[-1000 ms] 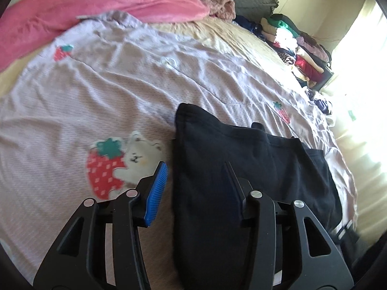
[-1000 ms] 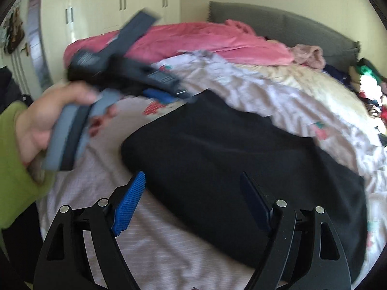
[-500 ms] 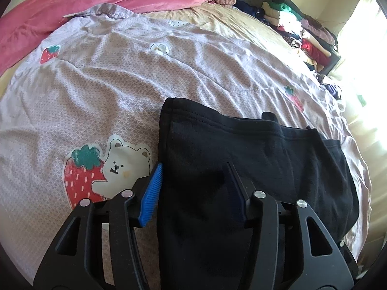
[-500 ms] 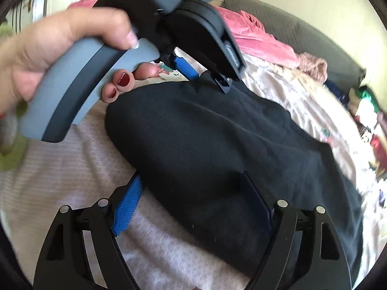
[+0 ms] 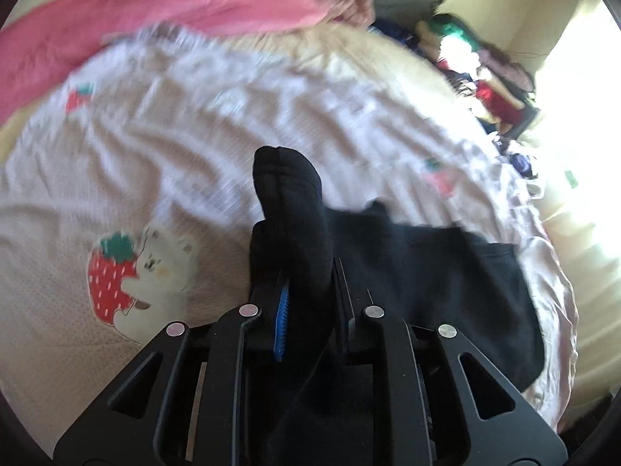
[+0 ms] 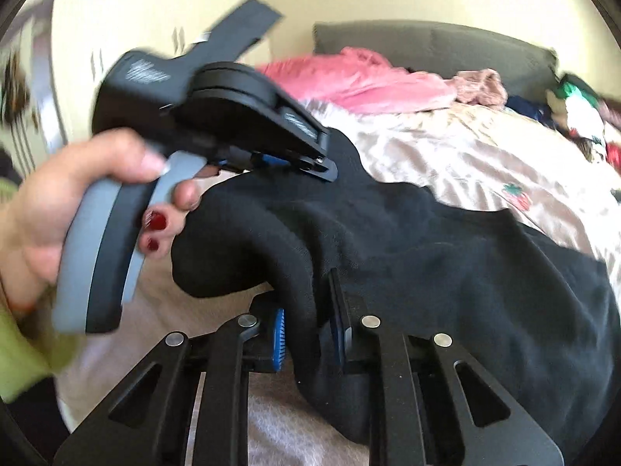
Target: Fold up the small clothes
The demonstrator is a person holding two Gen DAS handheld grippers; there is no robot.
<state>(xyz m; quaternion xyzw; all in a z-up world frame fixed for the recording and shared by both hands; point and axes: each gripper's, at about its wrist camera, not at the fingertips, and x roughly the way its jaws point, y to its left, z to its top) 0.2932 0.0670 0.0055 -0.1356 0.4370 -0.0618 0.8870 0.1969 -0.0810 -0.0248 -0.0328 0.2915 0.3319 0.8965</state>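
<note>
Both grippers, left gripper and right gripper, clamped on near edge of black fleece garment; garment body extends away, rightward.

L gripper: jaws closed tight on black garment, fold pinched, raised. R gripper: jaws clamped on same garment's near edge. L hand wraps grey handle, red nails showing.
</note>
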